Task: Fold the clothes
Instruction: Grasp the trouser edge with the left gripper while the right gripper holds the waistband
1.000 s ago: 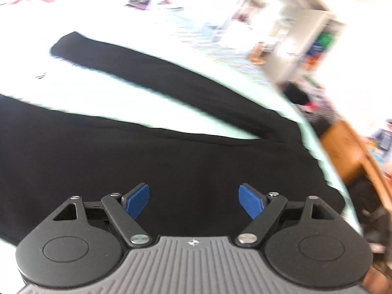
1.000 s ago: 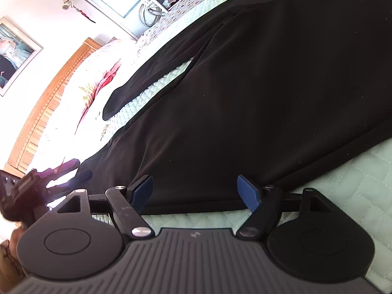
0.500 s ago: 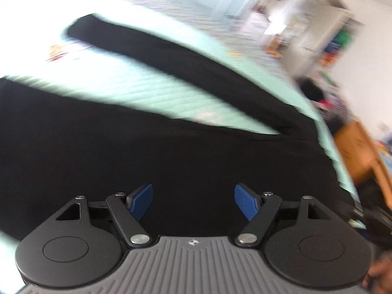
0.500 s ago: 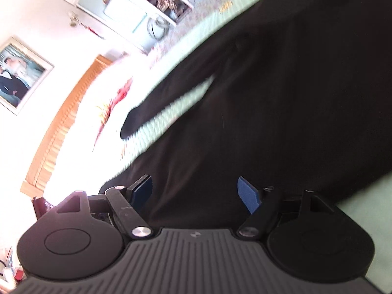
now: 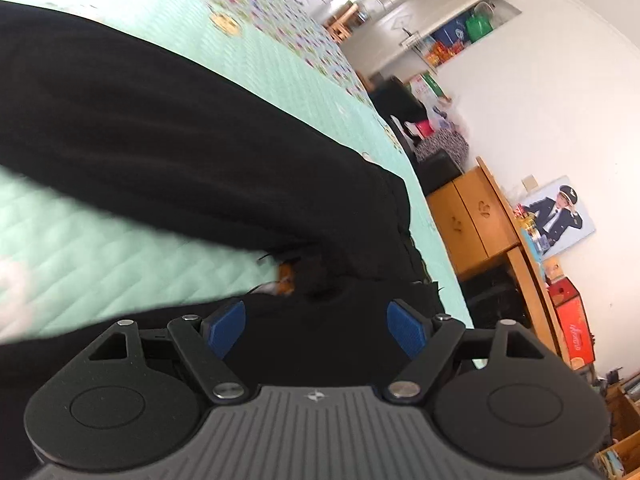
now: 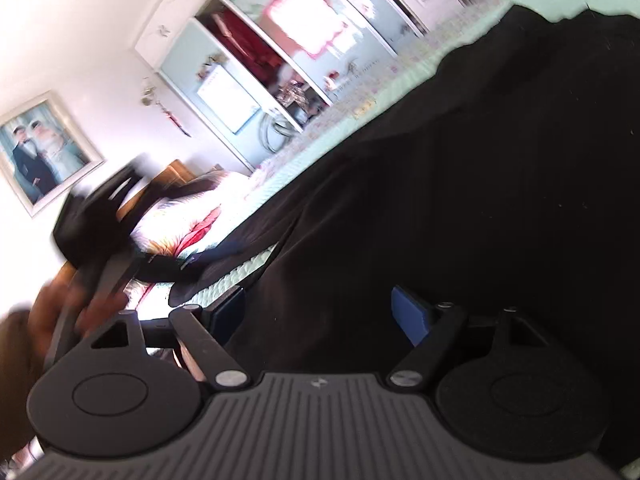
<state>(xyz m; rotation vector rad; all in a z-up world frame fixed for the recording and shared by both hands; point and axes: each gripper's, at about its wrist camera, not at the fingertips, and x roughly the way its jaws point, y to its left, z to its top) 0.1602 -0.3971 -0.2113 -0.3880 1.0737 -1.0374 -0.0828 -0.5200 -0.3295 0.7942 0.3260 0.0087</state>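
A black long-sleeved garment (image 5: 152, 120) lies spread on a mint-green quilted bedspread (image 5: 120, 264). In the left wrist view its sleeve runs from the upper left down to where it joins the body. My left gripper (image 5: 316, 332) hovers just short of that join. Its jaws are opening, with only flat black cloth below and nothing pinched. In the right wrist view the garment's body (image 6: 480, 200) fills the right side. My right gripper (image 6: 320, 316) is low over its edge, jaws opening and nothing between the pads. The left gripper (image 6: 100, 220) shows there as a blur in a hand (image 6: 60, 312).
The bed's edge runs close on the right of the left wrist view, with a wooden cabinet (image 5: 480, 216) and a red box (image 5: 572, 328) beyond it. A flower-print pillow (image 6: 188, 224), a wardrobe (image 6: 280, 60) and a framed picture (image 6: 40, 156) lie past the garment.
My left gripper has swept right along the garment to the sleeve's base near the bed's edge. The right gripper has sunk and tilted, and the left gripper now shows in its view.
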